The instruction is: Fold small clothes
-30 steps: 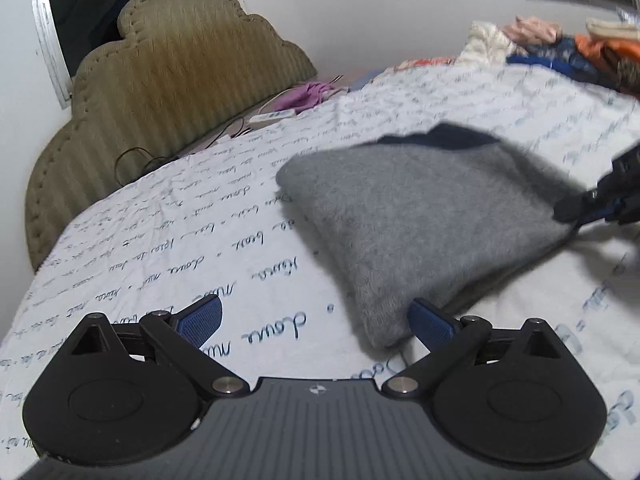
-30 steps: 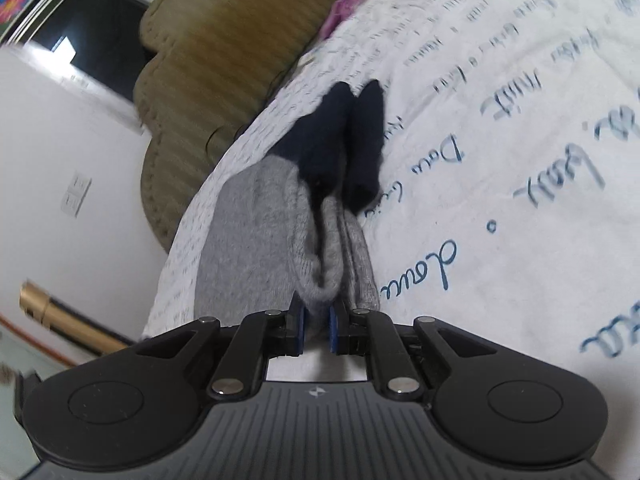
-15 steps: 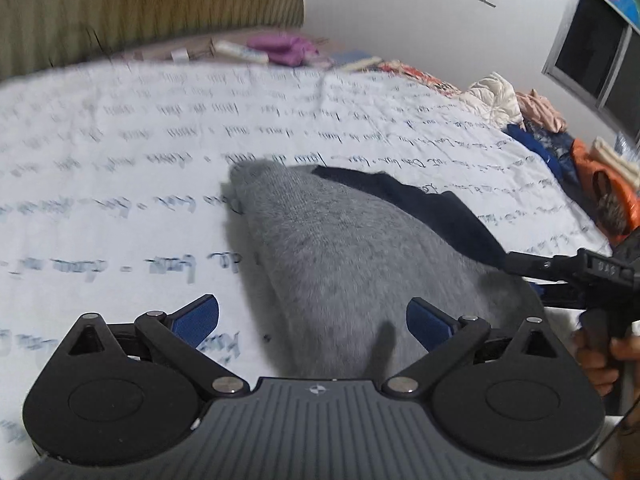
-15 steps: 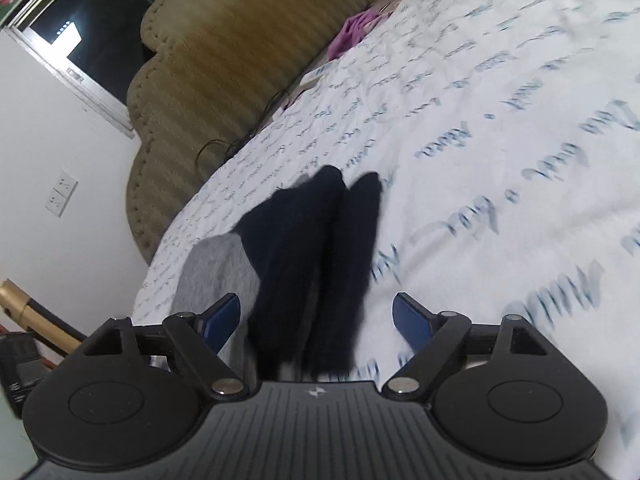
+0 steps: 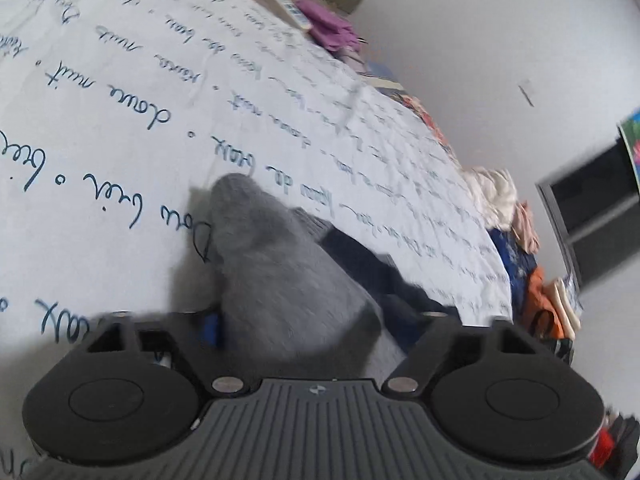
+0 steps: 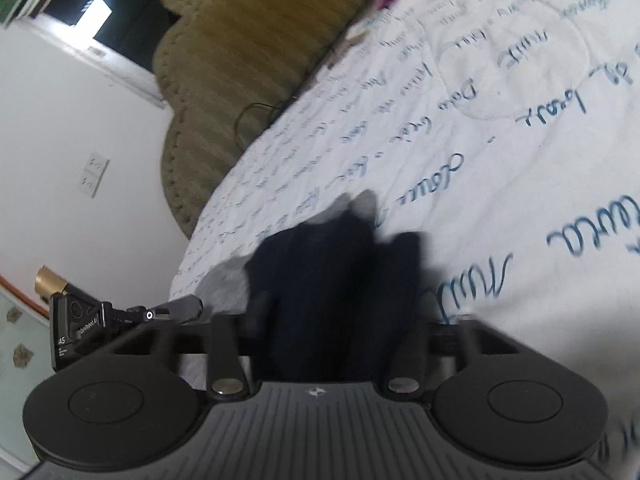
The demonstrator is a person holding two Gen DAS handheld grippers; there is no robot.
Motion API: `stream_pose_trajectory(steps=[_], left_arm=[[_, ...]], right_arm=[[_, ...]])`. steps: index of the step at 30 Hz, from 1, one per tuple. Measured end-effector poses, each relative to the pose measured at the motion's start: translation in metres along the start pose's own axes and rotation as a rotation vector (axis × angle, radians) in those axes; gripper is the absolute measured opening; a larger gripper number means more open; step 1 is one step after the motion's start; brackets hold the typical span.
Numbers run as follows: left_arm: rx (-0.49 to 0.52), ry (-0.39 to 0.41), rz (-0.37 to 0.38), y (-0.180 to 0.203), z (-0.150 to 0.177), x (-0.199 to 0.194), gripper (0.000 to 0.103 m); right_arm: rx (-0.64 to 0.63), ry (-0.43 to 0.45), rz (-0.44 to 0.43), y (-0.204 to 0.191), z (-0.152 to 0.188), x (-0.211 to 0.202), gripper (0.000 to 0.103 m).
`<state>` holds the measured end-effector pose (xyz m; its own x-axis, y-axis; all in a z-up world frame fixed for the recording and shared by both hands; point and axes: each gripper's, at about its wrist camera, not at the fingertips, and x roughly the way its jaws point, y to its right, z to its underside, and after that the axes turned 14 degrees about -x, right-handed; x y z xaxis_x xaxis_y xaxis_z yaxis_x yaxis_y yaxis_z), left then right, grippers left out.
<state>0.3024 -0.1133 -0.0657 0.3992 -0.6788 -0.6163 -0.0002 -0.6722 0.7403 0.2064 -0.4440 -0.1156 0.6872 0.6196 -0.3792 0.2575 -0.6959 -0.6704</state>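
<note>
While the grey sock (image 5: pixel 280 276) with its dark navy end (image 6: pixel 340 272) lies on the bed (image 5: pixel 120 92), both tools are narrowing their jaws around it. Seen from the left wrist, the grey part runs from a rounded tip out on the sheet back between the jaws of the left tool (image 5: pixel 316 328); a blue pad (image 5: pixel 211 330) sits right at the sock's left edge, but blur hides whether it presses, and the other pad is not visible. Seen from the right wrist, the navy part, which looks like 2 layers side by side, fills the gap of the right tool (image 6: pixel 340 332); its pads are hidden behind the dark cloth, so I cannot tell whether they are clenched on it. Part of the left tool also shows at the left of that view. Blue handwriting covers the white sheet. Further off stand an olive padded headboard (image 6: pixel 240 52), a purple cloth (image 5: pixel 328 28) near it, and a heap of mixed clothes (image 5: pixel 520 240) at the bed's far edge.
</note>
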Motion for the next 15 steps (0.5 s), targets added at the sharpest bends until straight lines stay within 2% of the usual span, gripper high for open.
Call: stream_pose_trajectory(steps=[2,5,9,11,13,15], left_arm=[[0.017,0.008,-0.019,0.001,-0.001,0.004,0.04],[0.101,0.046,-0.018,0.008,0.008,-0.006,0.031],[0.265,0.12,-0.013,0.034,0.021,-0.027,0.029],[0.31,0.155,-0.017,0.046,0.019,-0.03,0.03],[0.327,0.179,-0.045,0.054,0.013,-0.025,0.031],[0.347,0.185,-0.1,0.058,0.008,-0.011,0.036]], right_arm=[[0.004,0.001,-0.004,0.002,0.0,0.004,0.023],[-0.066,0.021,0.028,-0.012,0.002,0.001,0.019],[-0.134,0.095,0.016,-0.035,-0.001,-0.016,0.017],[-0.192,0.132,0.027,-0.049,-0.009,-0.023,0.017],[-0.213,0.144,0.064,-0.055,-0.019,-0.022,0.017],[-0.215,0.12,0.138,-0.054,-0.025,-0.011,0.017]])
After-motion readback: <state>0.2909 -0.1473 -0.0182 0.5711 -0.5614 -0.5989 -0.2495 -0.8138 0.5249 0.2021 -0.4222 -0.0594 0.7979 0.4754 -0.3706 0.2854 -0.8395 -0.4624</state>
